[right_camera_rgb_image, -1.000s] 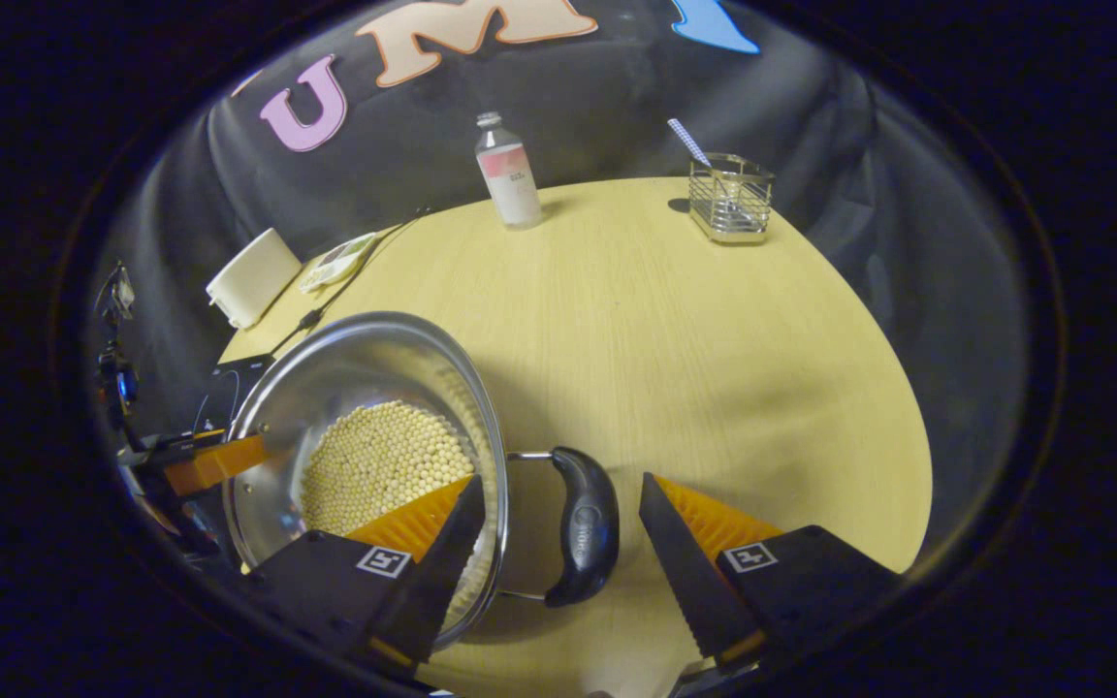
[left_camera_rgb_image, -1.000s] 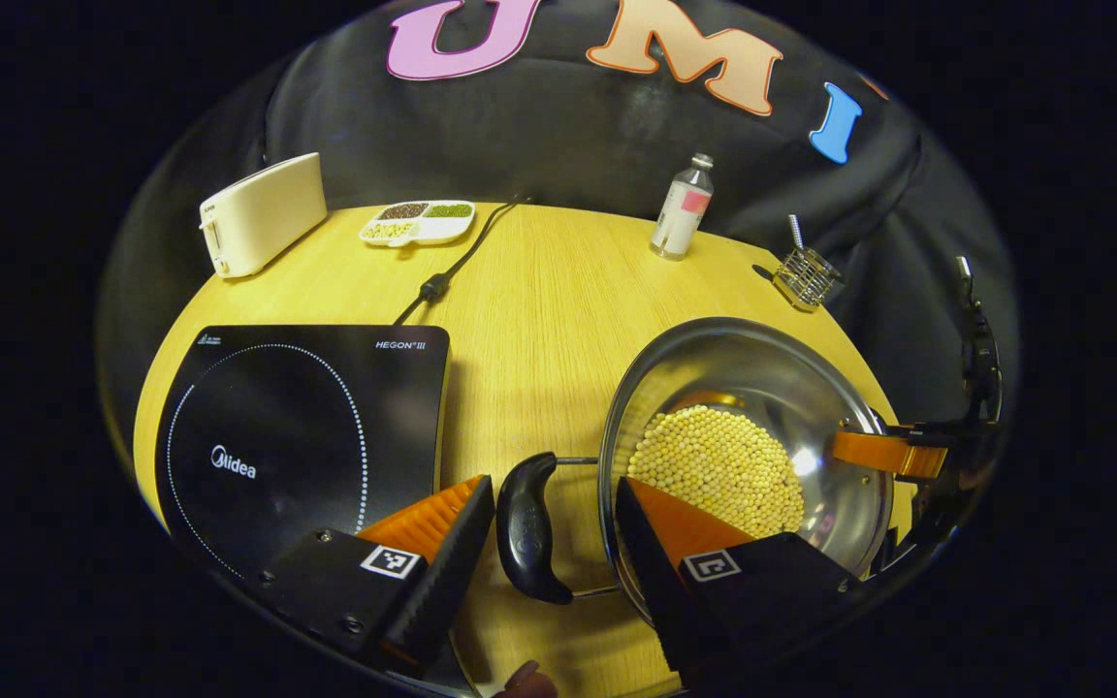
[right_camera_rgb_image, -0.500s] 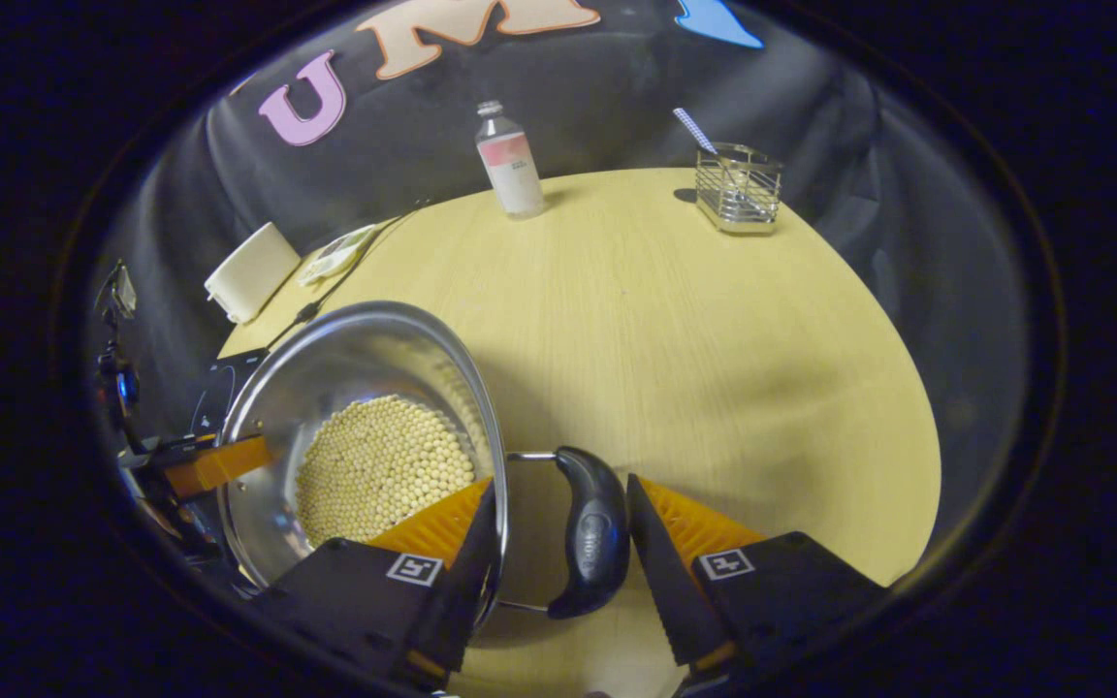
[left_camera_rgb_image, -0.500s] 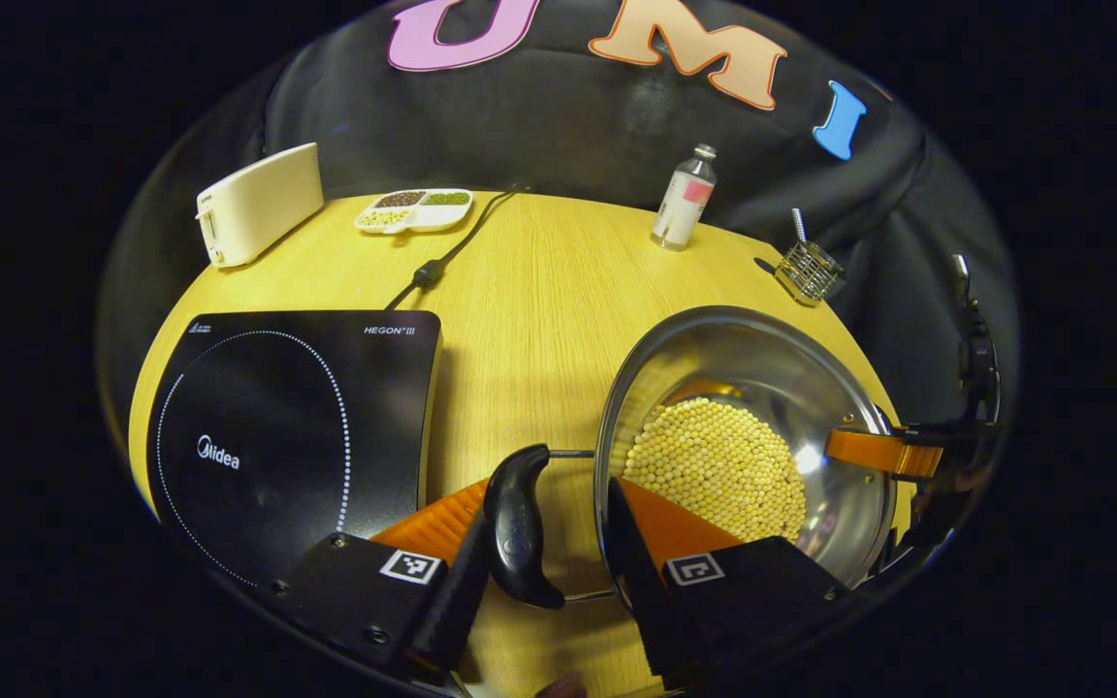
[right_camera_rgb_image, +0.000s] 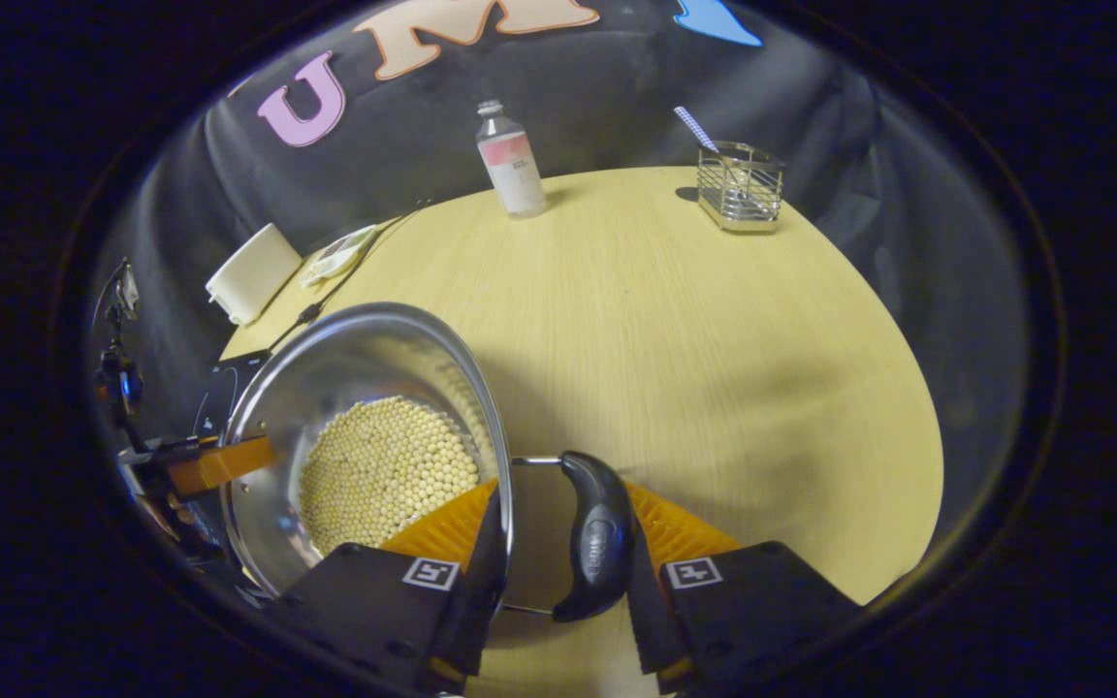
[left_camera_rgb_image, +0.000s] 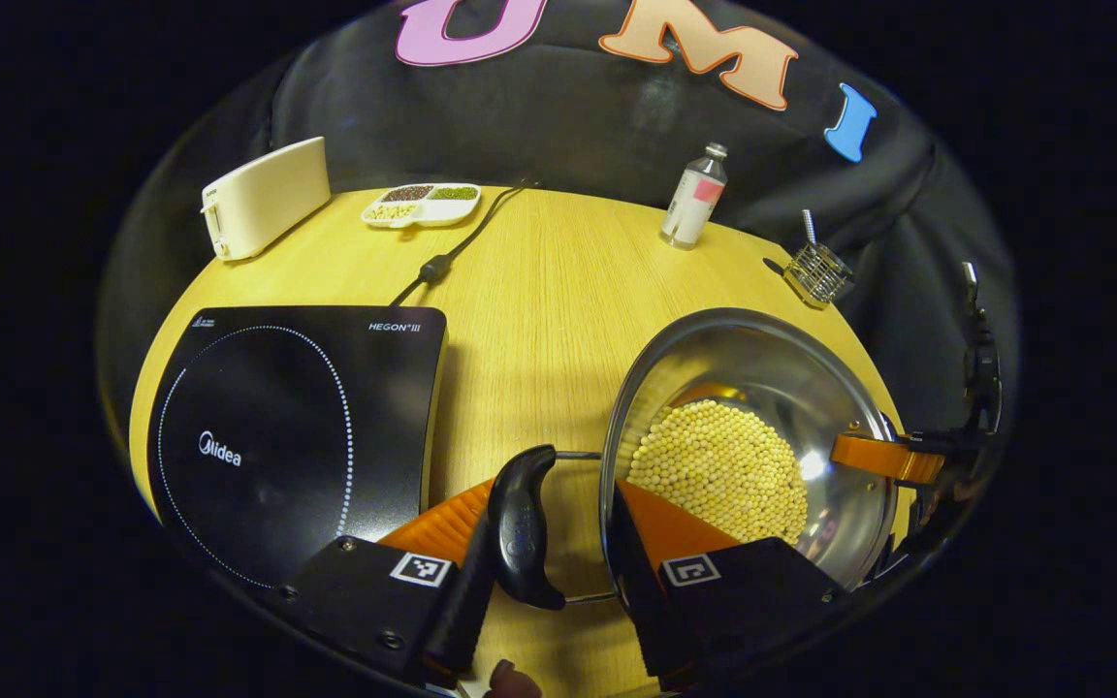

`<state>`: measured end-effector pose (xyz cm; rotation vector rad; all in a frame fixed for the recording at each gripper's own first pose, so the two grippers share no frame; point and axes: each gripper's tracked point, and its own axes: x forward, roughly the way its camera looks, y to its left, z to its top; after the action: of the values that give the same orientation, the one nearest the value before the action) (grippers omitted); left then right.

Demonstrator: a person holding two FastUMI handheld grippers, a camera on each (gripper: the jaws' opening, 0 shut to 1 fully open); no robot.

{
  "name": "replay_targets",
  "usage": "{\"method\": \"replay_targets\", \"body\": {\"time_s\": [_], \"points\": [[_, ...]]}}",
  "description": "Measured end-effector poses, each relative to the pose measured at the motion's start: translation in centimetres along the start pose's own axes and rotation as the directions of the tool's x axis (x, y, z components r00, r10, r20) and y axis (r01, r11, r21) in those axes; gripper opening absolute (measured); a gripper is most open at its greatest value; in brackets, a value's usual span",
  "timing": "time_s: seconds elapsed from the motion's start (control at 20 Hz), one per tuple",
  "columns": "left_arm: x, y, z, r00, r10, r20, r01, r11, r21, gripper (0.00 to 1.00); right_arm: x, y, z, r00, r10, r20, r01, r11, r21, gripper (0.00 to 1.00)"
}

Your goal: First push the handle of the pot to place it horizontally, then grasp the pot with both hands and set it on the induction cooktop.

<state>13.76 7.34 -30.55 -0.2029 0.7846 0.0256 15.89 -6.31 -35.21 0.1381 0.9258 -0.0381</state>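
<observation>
Pot (left_camera_rgb_image: 748, 436) of pale round beans (left_camera_rgb_image: 718, 470) on the yellow table (left_camera_rgb_image: 539, 291), right of the black induction cooktop (left_camera_rgb_image: 297, 427) and apart from it, not yet on the glass. Left handle (left_camera_rgb_image: 520, 528) lying out level from the rim on its wire loop, toward the cooktop; right handle (right_camera_rgb_image: 597, 533) likewise level on the other side.

Left tool (left_camera_rgb_image: 549, 582) drawn in narrow around the left handle and the pot wall: one finger against the handle's outer face, the other inside the rim above the beans. Seemingly clamped, though contact on the inner side hard to confirm through the fisheye.

Right tool (right_camera_rgb_image: 558, 582) set the same way in the right gripper view (mirror of the left): one finger tight against the handle's outer face, the other inside the pot at the rim, gap narrow. Far across the pot in each view, the opposite tool's finger at the rim.

At the far edge: white toaster (left_camera_rgb_image: 263, 199), divided dish (left_camera_rgb_image: 420, 204), bottle (left_camera_rgb_image: 694, 199), wire caddy (left_camera_rgb_image: 817, 273). Black cord (left_camera_rgb_image: 442, 262) running from the cooktop toward the far wall.
</observation>
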Motion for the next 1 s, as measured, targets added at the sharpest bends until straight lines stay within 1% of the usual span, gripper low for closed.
{"method": "replay_targets", "body": {"time_s": [0.05,0.15,0.2,0.25,0.3,0.35,0.4,0.45,0.5,0.55,0.6,0.65,0.8,0.85,1.0], "points": [[0.0,-0.1,0.0,1.000,0.000,-0.001,0.000,1.000,-0.001,0.65,0.1,0.0,-0.1,1.000,0.002,0.001,-0.002,1.000,0.002,0.57],[0.1,0.0,0.0,1.000,-0.002,-0.003,0.002,1.000,-0.001,0.63,0.1,0.0,-0.1,1.000,-0.002,0.003,0.002,1.000,-0.005,0.57],[0.1,-0.1,0.0,1.000,-0.003,-0.003,0.003,1.000,-0.001,0.65,0.1,0.0,0.0,1.000,-0.001,0.005,0.001,1.000,-0.002,0.57],[0.0,0.0,0.0,1.000,-0.003,-0.004,0.003,1.000,0.001,0.62,0.1,0.1,0.1,1.000,-0.003,0.011,0.003,1.000,-0.002,0.61],[0.1,-0.1,0.0,1.000,0.001,-0.003,-0.001,1.000,0.001,0.62,0.1,0.0,0.1,1.000,-0.004,0.011,0.004,1.000,-0.004,0.53],[0.1,-0.1,0.0,1.000,0.005,-0.004,-0.005,1.000,0.002,0.62,0.1,0.1,0.0,1.000,-0.004,0.010,0.004,1.000,-0.002,0.52],[0.0,-0.1,0.0,1.000,0.007,-0.002,-0.007,1.000,0.003,0.64,0.1,0.0,0.0,1.000,-0.004,0.009,0.004,1.000,-0.001,0.52],[0.1,-0.2,-0.1,1.000,0.008,-0.004,-0.008,1.000,0.002,0.62,0.1,0.0,0.0,1.000,-0.004,0.007,0.004,1.000,0.000,0.53],[0.1,-0.2,-0.1,1.000,0.008,-0.004,-0.008,1.000,0.001,0.64,0.0,-0.1,0.0,1.000,-0.006,0.004,0.006,1.000,0.003,0.53],[0.2,-0.3,-0.1,1.000,0.009,-0.004,-0.009,1.000,0.002,0.64,0.0,-0.1,0.0,1.000,-0.008,0.005,0.008,1.000,0.004,0.52],[0.2,-0.3,-0.2,1.000,0.009,-0.002,-0.009,1.000,0.002,0.62,0.0,-0.2,0.0,1.000,-0.009,0.003,0.009,1.000,0.003,0.52],[0.2,-0.5,-0.2,1.000,0.009,0.000,-0.009,1.000,0.002,0.64,-0.1,-0.4,0.0,1.000,-0.010,0.001,0.010,1.000,0.005,0.52],[-0.1,-0.9,0.3,1.000,0.020,0.016,-0.020,1.000,0.012,0.62,-0.5,-0.7,0.4,1.000,-0.007,0.004,0.007,1.000,0.007,0.52],[-0.5,-1.0,0.6,0.999,0.022,0.029,-0.023,1.000,0.014,0.64,-0.7,-0.8,0.7,1.000,-0.002,0.009,0.002,1.000,0.008,0.57],[-1.2,-1.5,1.2,0.998,0.032,0.046,-0.033,0.999,0.011,0.61,-1.4,-0.8,1.4,1.000,0.014,-0.005,-0.014,0.999,0.028,0.56]]}}
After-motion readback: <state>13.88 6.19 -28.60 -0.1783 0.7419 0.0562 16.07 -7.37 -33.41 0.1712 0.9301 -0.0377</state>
